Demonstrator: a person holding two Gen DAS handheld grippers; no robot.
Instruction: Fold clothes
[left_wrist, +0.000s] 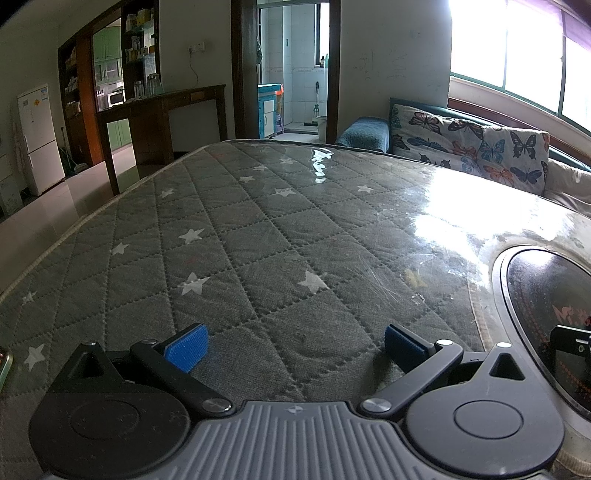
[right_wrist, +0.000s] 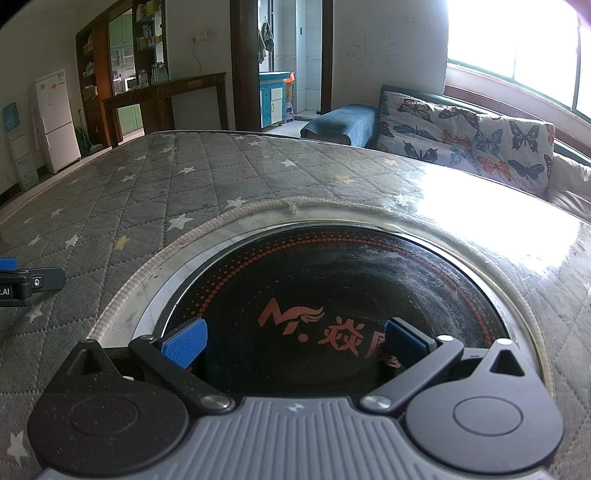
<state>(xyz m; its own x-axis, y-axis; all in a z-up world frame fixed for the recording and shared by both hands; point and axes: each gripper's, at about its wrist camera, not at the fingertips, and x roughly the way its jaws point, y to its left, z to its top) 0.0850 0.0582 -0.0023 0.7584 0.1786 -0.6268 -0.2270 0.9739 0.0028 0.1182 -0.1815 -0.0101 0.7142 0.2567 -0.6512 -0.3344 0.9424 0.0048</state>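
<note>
No garment shows in either view. My left gripper (left_wrist: 293, 349) stands open low over a grey quilted cover with white stars (left_wrist: 258, 236), nothing between its blue pads (left_wrist: 186, 347). My right gripper (right_wrist: 293, 347) is also open and empty, over a round black cooktop (right_wrist: 332, 295) with orange dots and lettering set into the table. The same cooktop (left_wrist: 546, 306) appears at the right edge of the left wrist view, with part of the right gripper on it. The left gripper's finger (right_wrist: 33, 282) shows at the left edge of the right wrist view.
A clear glossy sheet (left_wrist: 443, 221) covers the quilted top and glares near the window. A butterfly-print cushion (left_wrist: 469, 144) and blue sofa arm (left_wrist: 364, 134) lie beyond the far edge. A dark wooden counter (left_wrist: 162, 110), a white fridge (left_wrist: 38, 144) and a doorway (left_wrist: 291, 70) stand further back.
</note>
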